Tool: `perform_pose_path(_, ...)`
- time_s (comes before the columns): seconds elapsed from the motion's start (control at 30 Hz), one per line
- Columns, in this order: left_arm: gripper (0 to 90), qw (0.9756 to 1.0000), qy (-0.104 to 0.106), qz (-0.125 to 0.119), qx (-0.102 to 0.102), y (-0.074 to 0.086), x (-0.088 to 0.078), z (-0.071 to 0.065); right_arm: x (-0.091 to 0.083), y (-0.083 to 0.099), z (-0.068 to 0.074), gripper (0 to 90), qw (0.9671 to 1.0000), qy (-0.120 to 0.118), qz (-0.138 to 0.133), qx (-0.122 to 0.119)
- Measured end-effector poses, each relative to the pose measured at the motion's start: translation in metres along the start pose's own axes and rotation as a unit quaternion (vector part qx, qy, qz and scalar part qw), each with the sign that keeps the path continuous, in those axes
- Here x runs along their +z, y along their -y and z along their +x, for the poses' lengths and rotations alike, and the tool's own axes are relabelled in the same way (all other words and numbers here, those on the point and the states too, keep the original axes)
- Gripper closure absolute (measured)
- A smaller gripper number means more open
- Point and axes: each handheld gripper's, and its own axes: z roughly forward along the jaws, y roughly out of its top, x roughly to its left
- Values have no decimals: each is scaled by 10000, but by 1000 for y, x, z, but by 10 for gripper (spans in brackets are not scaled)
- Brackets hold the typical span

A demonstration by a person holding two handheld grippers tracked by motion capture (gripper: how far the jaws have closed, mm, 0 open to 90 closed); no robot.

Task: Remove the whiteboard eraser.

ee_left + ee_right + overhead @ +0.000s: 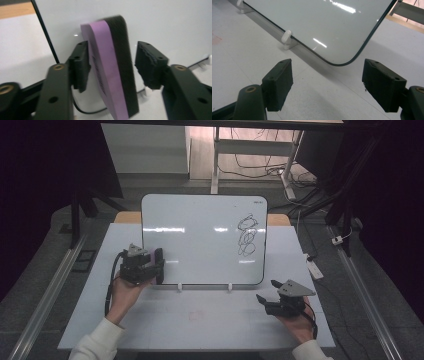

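Whiteboard, white with a thin black rounded rim, propped tilted on two small white plastic feet near the middle of the white tabletop. Bare tabletop lies open in front of the board's lower edge and between the two hands; the table's left and right edges border grey floor with metal rails. Black marker scribbles occupy the board's upper right area, well apart from the left gripper, which is held against the board's lower left portion. In the left gripper view, a purple foam eraser with a black felt face stands between the jaws with its long axis roughly upright and slightly tilted, felt face toward the right jaw; a gap shows at the right pad, while contact on the left side cannot be told. The right gripper rests low near the board's lower right corner, jaws spread apart and holding nothing, pointing toward that corner. Cables and desk legs stand on the floor behind the table.
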Motion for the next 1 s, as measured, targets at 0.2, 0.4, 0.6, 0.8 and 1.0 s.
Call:
perform_pose_path(0.2, 462, 9995, -207, 214, 93, 11, 3, -8, -1, 1, 0, 242, 10000, 13, 14, -1)
perform_pose_path(0.4, 559, 9992, -299, 275, 4, 15, 6, -7, -1, 1, 0, 243, 10000, 30, 0, -10)
perform_pose_path(0.6, 640, 9989, -426, 211, 54, 19, -2, -6, -2, 0, 1, 243, 10000, 44, -30, -1)
perform_pose_path(0.8, 644, 9989, -343, 82, 304, 24, -18, -11, -3, -3, 4, 246, 10000, 9, -74, -50)
perform_pose_path(1.0, 643, 9976, 26, 69, 691, 26, -20, -30, -2, -7, 6, 251, 9994, -270, -156, 154)
